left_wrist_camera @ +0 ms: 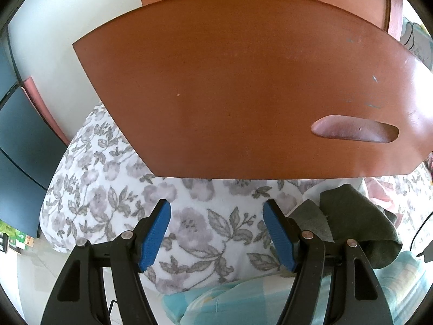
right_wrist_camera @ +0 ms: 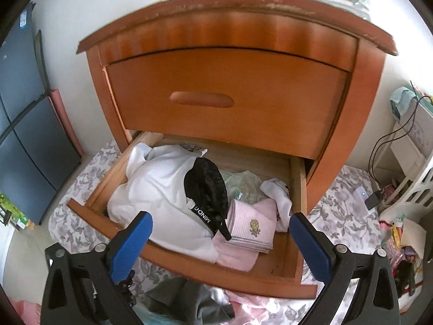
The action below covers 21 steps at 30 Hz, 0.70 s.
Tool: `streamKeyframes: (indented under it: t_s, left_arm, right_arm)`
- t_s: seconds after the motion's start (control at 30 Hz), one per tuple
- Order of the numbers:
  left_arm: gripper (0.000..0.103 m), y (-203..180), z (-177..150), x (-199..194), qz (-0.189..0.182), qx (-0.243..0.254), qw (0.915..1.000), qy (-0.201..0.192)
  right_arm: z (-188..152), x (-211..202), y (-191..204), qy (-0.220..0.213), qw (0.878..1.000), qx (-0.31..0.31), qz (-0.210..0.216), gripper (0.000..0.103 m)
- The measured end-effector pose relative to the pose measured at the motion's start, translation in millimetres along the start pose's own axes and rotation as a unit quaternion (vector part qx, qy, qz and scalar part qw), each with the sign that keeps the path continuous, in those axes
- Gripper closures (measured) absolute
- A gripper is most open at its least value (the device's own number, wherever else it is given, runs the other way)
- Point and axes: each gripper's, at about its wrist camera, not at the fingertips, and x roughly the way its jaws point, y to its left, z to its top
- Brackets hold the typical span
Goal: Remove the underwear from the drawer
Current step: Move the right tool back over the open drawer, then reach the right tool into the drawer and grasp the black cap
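Note:
In the right wrist view a wooden nightstand (right_wrist_camera: 349, 124) has its lower drawer (right_wrist_camera: 189, 260) pulled out. Inside lie a white garment (right_wrist_camera: 157, 189), black lace underwear (right_wrist_camera: 208, 187) with a lettered waistband, a folded pink striped piece (right_wrist_camera: 251, 227) and pale green lace (right_wrist_camera: 246, 184). My right gripper (right_wrist_camera: 220, 218) hovers open above the drawer's front, nothing between its blue pads. In the left wrist view my left gripper (left_wrist_camera: 217, 207) stands open and empty over floral bedding (left_wrist_camera: 108, 195), just in front of the brown drawer front (left_wrist_camera: 243, 81) with its handle recess (left_wrist_camera: 354, 130).
A dark grey-green garment (left_wrist_camera: 357, 216) lies on the bedding right of my left gripper, and shows as well below the drawer (right_wrist_camera: 189, 303). A dark blue cabinet (right_wrist_camera: 24, 135) stands at the left. At the right is a white rack (right_wrist_camera: 411, 146) with cables.

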Motion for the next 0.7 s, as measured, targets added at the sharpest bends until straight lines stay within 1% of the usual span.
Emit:
streamKeyframes:
  t_s: [0.2,0.53,0.63,0.7]
  left_arm:
    - [0.031,1,2,2,-0.008,-0.003,1.0000,0.005]
    - [0.031,2,2,8,-0.018,-0.007,0.9998,0.011]
    - [0.031,3,3,10,-0.022,-0.008,0.9996,0.015]
    - [0.031,4,3,12,-0.026,-0.011,0.9995,0.018]
  right_arm:
    - [9,28,3,0.032,0.999,-0.015,-0.007,0.015]
    - [18,80,13,0.087,0.995,-0.048,-0.008,0.021]
    - [20,93,15,0.103,0.993,-0.056,-0.010,0.025]
    - [21,103,17,0.113,0.992,-0.061,-0.011,0.029]
